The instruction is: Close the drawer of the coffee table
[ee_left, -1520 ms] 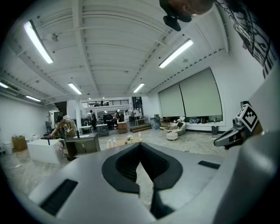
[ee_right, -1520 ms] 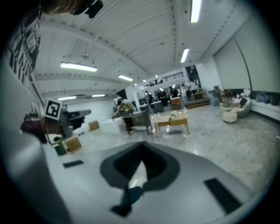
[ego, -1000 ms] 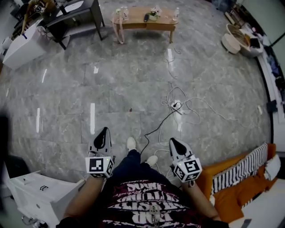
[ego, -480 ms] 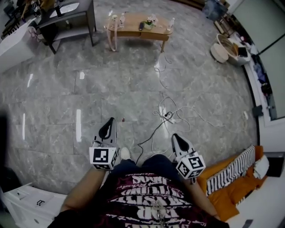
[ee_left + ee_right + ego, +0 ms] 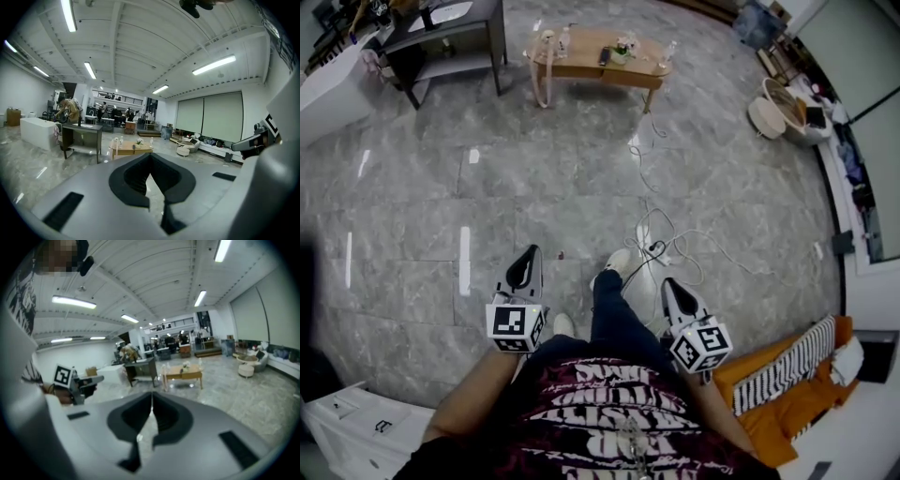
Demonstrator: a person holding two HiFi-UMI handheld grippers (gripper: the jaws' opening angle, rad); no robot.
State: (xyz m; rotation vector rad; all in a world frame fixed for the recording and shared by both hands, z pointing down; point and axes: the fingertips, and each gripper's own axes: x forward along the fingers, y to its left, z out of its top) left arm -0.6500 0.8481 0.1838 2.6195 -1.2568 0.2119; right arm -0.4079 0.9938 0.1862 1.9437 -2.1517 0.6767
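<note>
Left gripper (image 5: pixel 529 255) and right gripper (image 5: pixel 669 287), both hand-held at waist height, are shown with their jaws pressed together and nothing between them; each gripper view confirms the dark pads meeting along one line, empty.

Coffee table (image 5: pixel 586 71): the task's object, a low wooden table standing at the far side of the grey stone floor (image 5: pixel 534 178), well apart from both grippers. Small items (image 5: pixel 623 47) sit on its top. Its drawer cannot be made out at this range, so which face carries it is not settled.

Key relation: the table lies straight ahead of the person, roughly midway between the lines of the two grippers. Its long axis runs across the head view, so it presents a long side to the approach. In the left gripper view the table (image 5: pixel 131 149) appears just left of the closed jaws; in the right gripper view (image 5: pixel 183 374) it appears just right of them. Neither hand is clearly the nearer.

Between the grippers and the table: one leg (image 5: pixel 614 314) extends toward the table, and a loose cable (image 5: pixel 675 234) lies on the floor on the right gripper's side of the path. A dark desk (image 5: pixel 450 37) stands just left of the table.

Judgement: approach stage; no contact with the table yet, and the whole open floor remains to be crossed.
</note>
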